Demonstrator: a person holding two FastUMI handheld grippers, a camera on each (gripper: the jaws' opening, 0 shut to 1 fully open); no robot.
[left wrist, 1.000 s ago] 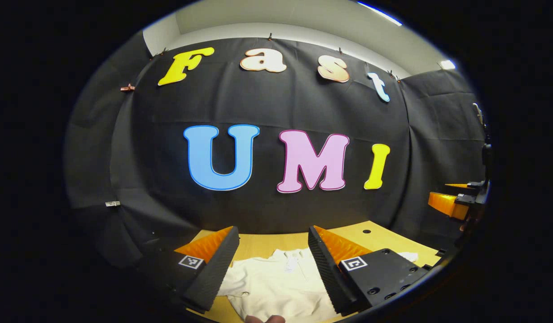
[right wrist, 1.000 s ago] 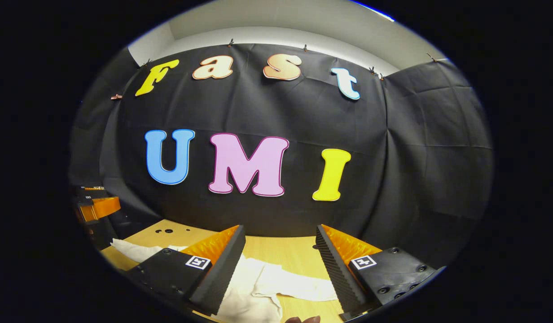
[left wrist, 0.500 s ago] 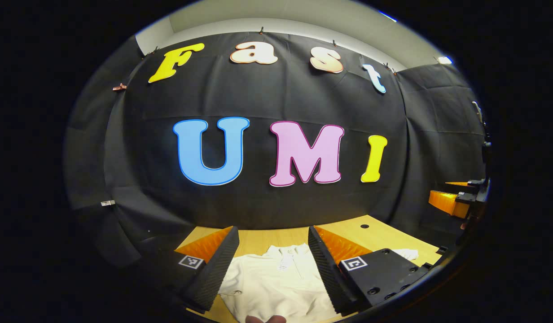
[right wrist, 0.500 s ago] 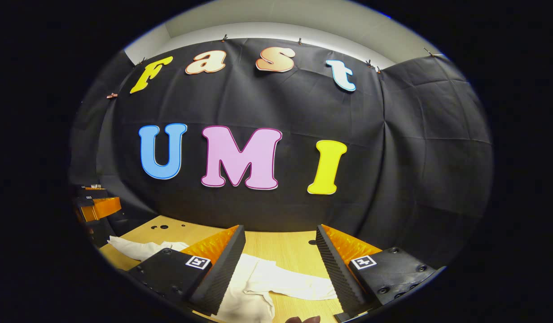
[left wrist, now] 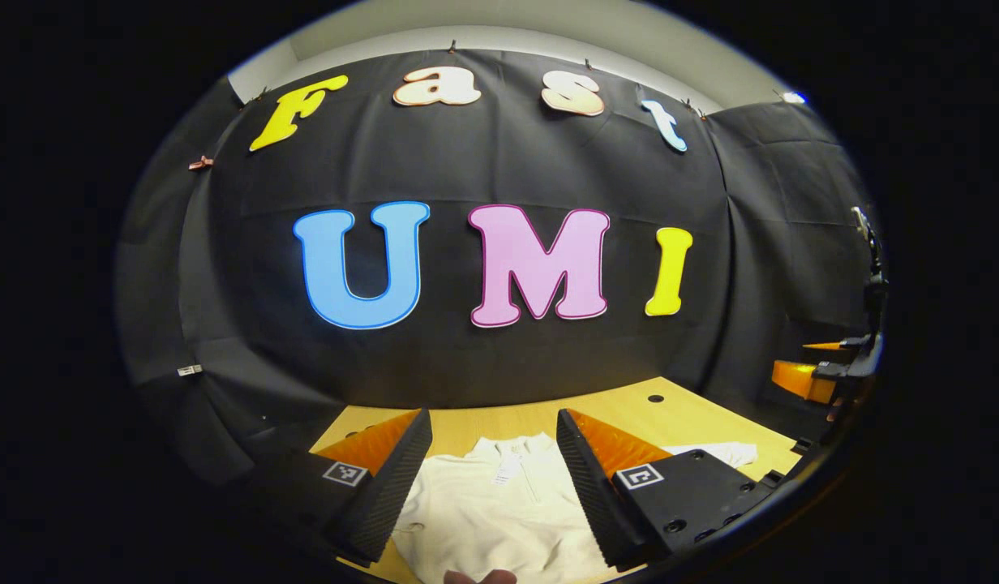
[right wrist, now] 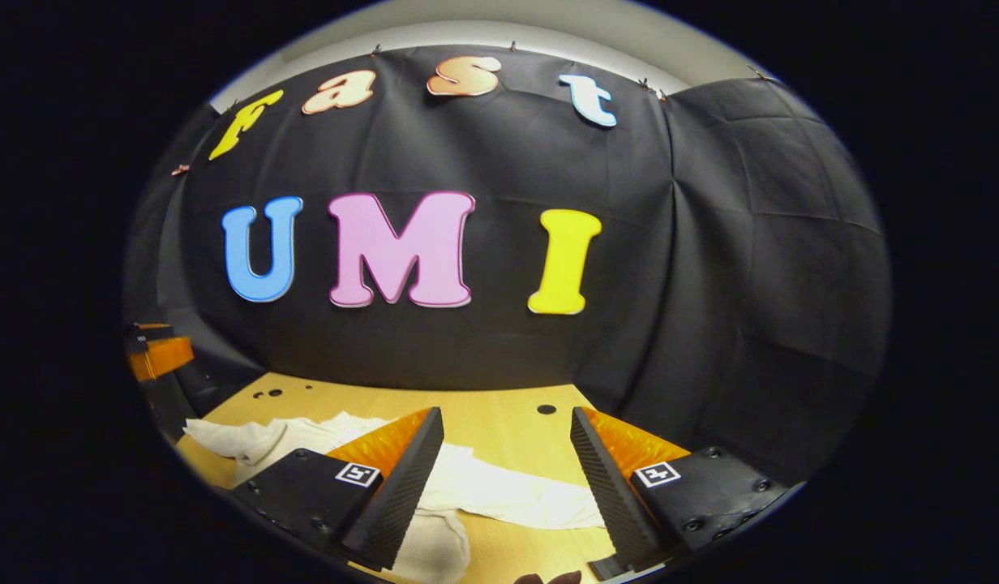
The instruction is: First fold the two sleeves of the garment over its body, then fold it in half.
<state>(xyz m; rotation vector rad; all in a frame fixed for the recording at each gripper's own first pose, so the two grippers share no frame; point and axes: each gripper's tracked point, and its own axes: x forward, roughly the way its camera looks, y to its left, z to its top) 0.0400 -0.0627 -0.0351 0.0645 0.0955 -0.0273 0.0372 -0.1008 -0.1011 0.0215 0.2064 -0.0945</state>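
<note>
Your left gripper [left wrist: 494, 450] hangs above the table [left wrist: 629, 410] with its fingers spread wide and nothing between them. Straight ahead of it and below, framed in the gap, lies the cream garment [left wrist: 487, 507] — flat on the wood, its collar and a small tag pointing away from you toward the black cloth wall [left wrist: 499, 162]. One sleeve tip pokes out past the right finger of that gripper. Off at the far right of the left gripper view you can make out your other tool, held above the table's edge.

Your right gripper [right wrist: 506, 450] is also gaping wide and holding nothing. In the right gripper view a sleeve [right wrist: 508, 495] of the garment [right wrist: 264, 434] runs crosswise under the gap between the fingers, lying loose and rumpled on the table [right wrist: 499, 418] — not touched by either finger. More of the cloth bunches out beyond that gripper's left finger. A dark hole in the tabletop [right wrist: 546, 410] sits ahead of the gap, near the wall. The left gripper shows at the far left edge of this view.
</note>
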